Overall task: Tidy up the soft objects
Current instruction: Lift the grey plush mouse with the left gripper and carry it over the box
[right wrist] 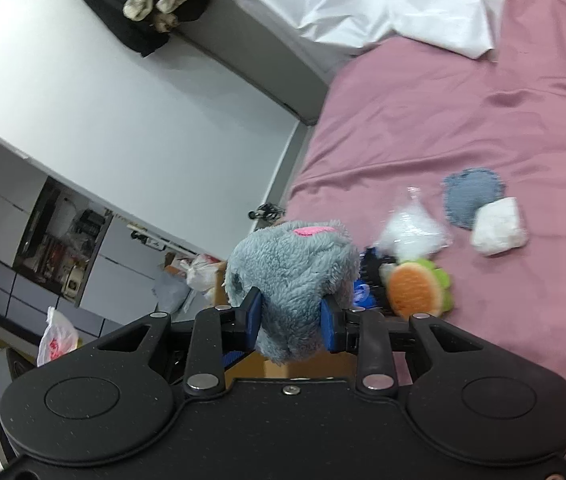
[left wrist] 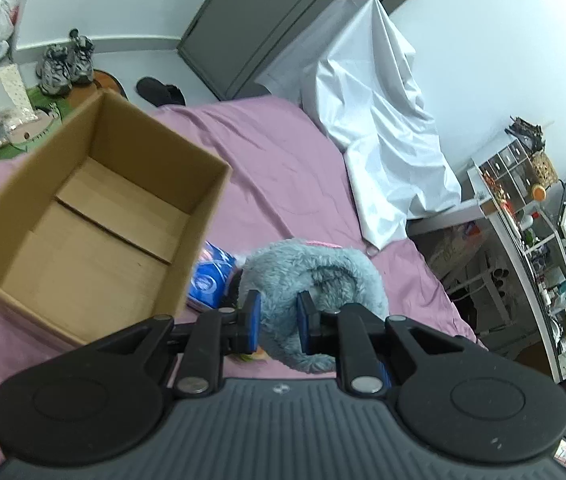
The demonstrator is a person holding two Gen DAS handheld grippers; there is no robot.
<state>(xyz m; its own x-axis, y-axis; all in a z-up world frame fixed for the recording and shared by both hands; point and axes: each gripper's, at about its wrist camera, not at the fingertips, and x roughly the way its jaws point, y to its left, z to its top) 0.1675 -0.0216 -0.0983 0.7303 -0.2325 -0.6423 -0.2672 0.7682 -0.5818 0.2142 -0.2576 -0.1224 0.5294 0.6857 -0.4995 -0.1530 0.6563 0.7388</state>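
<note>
A fluffy grey-blue plush toy (left wrist: 315, 276) with a pink patch is held by both grippers above the pink bed. My left gripper (left wrist: 279, 322) is shut on one end of it. My right gripper (right wrist: 291, 318) is shut on another part of the plush toy (right wrist: 295, 268). An open, empty cardboard box (left wrist: 95, 216) stands on the bed just left of the left gripper. On the bed beyond the right gripper lie an orange and green plush flower (right wrist: 419, 288), a clear bag of white stuffing (right wrist: 411, 232), a denim patch (right wrist: 471, 196) and a white soft block (right wrist: 499, 232).
A blue printed packet (left wrist: 211, 276) lies beside the box under the toy. A white sheet (left wrist: 379, 128) drapes furniture at the bed's far side. Shelving (left wrist: 531, 240) stands right of the bed. Shoes (left wrist: 67, 64) sit on the floor.
</note>
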